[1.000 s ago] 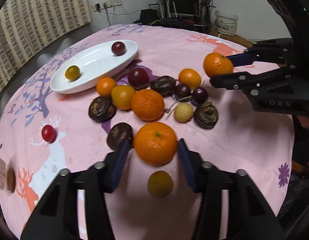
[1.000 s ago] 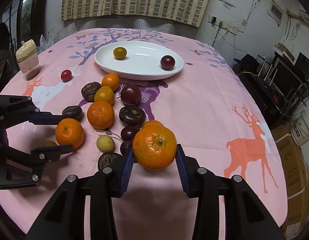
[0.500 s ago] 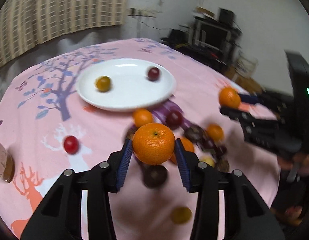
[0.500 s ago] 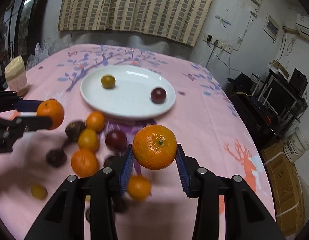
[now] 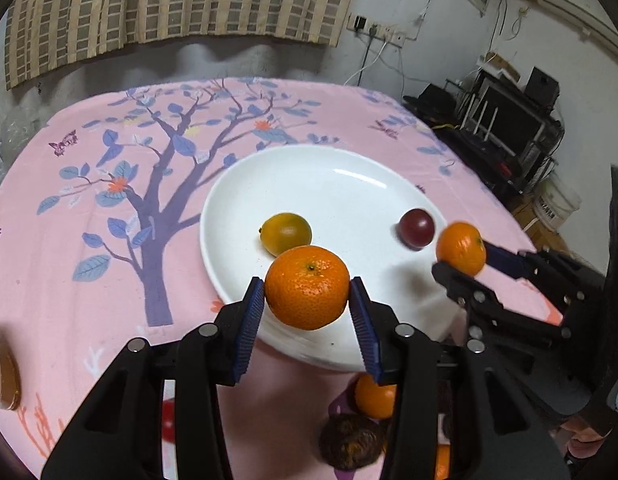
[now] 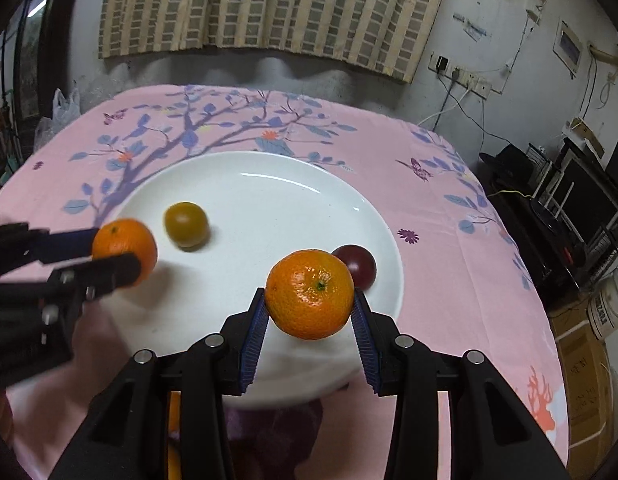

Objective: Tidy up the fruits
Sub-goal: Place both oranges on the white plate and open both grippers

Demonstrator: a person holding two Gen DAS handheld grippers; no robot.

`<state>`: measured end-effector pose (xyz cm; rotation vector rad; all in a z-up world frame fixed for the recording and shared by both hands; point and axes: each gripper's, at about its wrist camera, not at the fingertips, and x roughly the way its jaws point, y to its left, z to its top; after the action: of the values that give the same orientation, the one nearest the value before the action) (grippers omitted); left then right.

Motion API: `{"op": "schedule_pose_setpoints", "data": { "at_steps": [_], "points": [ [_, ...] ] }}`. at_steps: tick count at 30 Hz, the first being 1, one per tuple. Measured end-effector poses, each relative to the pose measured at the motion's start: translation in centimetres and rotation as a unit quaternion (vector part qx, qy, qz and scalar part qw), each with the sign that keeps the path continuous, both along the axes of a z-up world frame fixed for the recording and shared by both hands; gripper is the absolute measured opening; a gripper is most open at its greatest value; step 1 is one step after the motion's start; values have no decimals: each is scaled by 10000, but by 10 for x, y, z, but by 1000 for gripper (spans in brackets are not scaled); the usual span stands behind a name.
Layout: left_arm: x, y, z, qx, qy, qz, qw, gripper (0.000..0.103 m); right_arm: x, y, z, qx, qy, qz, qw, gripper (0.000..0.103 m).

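My left gripper (image 5: 307, 298) is shut on an orange mandarin (image 5: 307, 287), held above the near rim of the white plate (image 5: 349, 184). My right gripper (image 6: 309, 306) is shut on another orange mandarin (image 6: 309, 294), also above the plate (image 6: 269, 184). Each gripper shows in the other view, the right one (image 5: 461, 258) at the plate's right edge and the left one (image 6: 123, 254) at its left edge. On the plate lie a yellow-green fruit (image 5: 285, 233) and a dark red fruit (image 5: 417, 227).
Below the left gripper on the pink tablecloth (image 5: 89, 240) lie a small orange fruit (image 5: 375, 396) and a dark brown fruit (image 5: 351, 442), partly hidden. A jar (image 5: 3, 376) stands at the left edge. Shelves and boxes stand beyond the table's right side.
Both grippers have lifted their mandarins from the fruit pile and carried them forward over the white plate. The plate now fills both views.
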<state>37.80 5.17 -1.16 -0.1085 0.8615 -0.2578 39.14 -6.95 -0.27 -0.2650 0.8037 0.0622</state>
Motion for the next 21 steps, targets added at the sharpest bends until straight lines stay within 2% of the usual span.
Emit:
{"op": "schedule_pose_setpoints", "data": {
  "at_steps": [3,4,5,6,7,9,12,15,18,21],
  "points": [
    [8,-3,-10,31,106,-26,9999,44,14,-1,-11,-15,151,-86,9998,44],
    [8,-3,-11,65,139,-16,9999,48,17,-2,-13,-31,197,-153,9997,52],
    [7,-2,-12,77,138,19,9999,72,17,-3,-14,-85,182,-211,9996,59],
    [3,1,-8,77,52,110,9999,85,13,-4,-11,-164,47,-276,9995,67],
    [-1,3,-4,61,-114,217,9997,95,7,-5,-7,-214,-98,-286,9993,67],
    [-12,8,9,66,-427,402,9983,95,-12,-8,2,-321,-292,-207,9988,67],
    [-26,16,28,-97,-543,437,9975,97,-43,-14,15,-424,-494,-81,9978,71],
    [-41,24,39,-63,-641,613,9960,98,-85,-22,21,-654,-618,40,9959,73],
    [-53,27,39,79,-631,656,9958,98,-127,-36,18,-695,-569,31,9960,73],
    [-69,34,27,200,-444,604,9970,98,-171,-52,7,-337,-275,-24,9990,73]
  ]
}}
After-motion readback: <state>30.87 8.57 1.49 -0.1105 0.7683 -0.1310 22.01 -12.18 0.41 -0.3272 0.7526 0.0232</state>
